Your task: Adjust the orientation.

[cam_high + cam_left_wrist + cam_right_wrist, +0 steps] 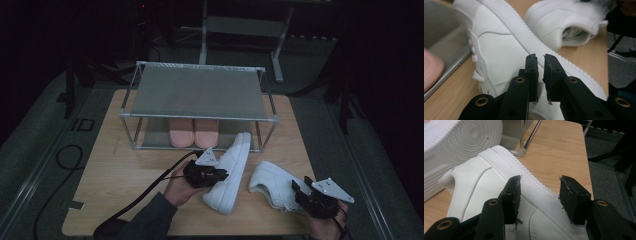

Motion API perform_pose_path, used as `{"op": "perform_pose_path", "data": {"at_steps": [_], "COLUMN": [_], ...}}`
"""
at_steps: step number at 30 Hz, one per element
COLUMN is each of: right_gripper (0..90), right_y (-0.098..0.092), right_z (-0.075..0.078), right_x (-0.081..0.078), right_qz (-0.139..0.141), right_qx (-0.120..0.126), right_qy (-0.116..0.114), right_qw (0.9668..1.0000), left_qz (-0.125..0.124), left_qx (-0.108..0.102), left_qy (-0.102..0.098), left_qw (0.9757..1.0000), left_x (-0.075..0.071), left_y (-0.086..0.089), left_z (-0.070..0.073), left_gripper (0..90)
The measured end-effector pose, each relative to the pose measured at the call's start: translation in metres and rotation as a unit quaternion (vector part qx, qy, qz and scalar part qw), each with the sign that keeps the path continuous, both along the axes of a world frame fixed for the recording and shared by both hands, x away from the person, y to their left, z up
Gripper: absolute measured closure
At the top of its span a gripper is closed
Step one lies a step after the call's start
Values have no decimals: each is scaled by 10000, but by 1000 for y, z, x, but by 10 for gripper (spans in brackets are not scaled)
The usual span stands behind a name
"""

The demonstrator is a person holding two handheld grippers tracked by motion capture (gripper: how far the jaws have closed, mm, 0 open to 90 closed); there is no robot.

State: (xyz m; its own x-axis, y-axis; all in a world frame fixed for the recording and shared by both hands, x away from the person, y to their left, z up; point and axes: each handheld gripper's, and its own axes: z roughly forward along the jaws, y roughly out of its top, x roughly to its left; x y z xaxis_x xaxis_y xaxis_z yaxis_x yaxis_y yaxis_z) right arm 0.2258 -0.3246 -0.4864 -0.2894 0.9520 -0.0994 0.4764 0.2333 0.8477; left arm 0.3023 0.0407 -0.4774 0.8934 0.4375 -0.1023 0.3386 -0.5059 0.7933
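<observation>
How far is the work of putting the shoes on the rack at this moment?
Done: the pair of pink slippers sits on the lower shelf of the grey metal shoe rack. In hand: the left gripper is at the tilted white sneaker, jaws slightly apart. Left: the second white sneaker lies on the wooden table, between the open right gripper jaws.

Dim room, grey floor (35,150), wooden table (120,170).
</observation>
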Motion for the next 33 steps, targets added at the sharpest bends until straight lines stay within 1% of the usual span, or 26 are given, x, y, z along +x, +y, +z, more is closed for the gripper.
{"op": "perform_pose_path", "data": {"at_steps": [3,7,10,12,13,14,16,17,19,22,24,26,29,31,33], "right_gripper": [512,512,512,512,512,512,512,511,512,511,511,512,512,512,511], "right_y": [0,0,0,0,0,0,0,0,0,0,0,0,0,0,0], "right_z": [0,0,0,0,0,0,0,0,0,0,0,0,0,0,0], "right_x": [0,0,0,0,0,0,0,0,0,0,0,0,0,0,0], "right_qz": [0,-1,-1,-2,-3,-2,-3,-4,0,-2,-3,-1,-4,-2,-2], "right_qx": [1,2,-1,-6,-7,-10,-7,-2,-9,-9,-14,-18,-13,-15,-8], "right_qy": [5,9,4,4,4,5,5,6,4,3,6,0,5,5,1], "right_qw": [10000,10000,10000,10000,10000,10000,10000,10000,10000,10000,10000,10000,10000,10000,10000], "left_qz": [212,504,607,632,617,609,562,570,520,451,386,316,210,114,10], "left_qx": [76,107,161,192,166,161,95,117,50,7,76,57,-83,-156,-311], "left_qy": [34,206,373,487,552,574,645,636,739,763,745,735,677,574,541], "left_qw": [9997,9985,9973,9966,9964,9964,9963,9963,9959,9961,9964,9968,9974,9982,9981], "left_x": [2,6,8,10,11,11,12,12,14,16,17,18,17,16,16], "left_y": [14,34,43,45,45,44,43,42,42,38,31,25,16,12,7], "left_z": [-6,-17,-28,-35,-38,-39,-39,-39,-40,-38,-36,-35,-29,-22,-14], "left_gripper": [813,821,824,824,823,821,810,808,793,782,781,787,791,792,795]}}
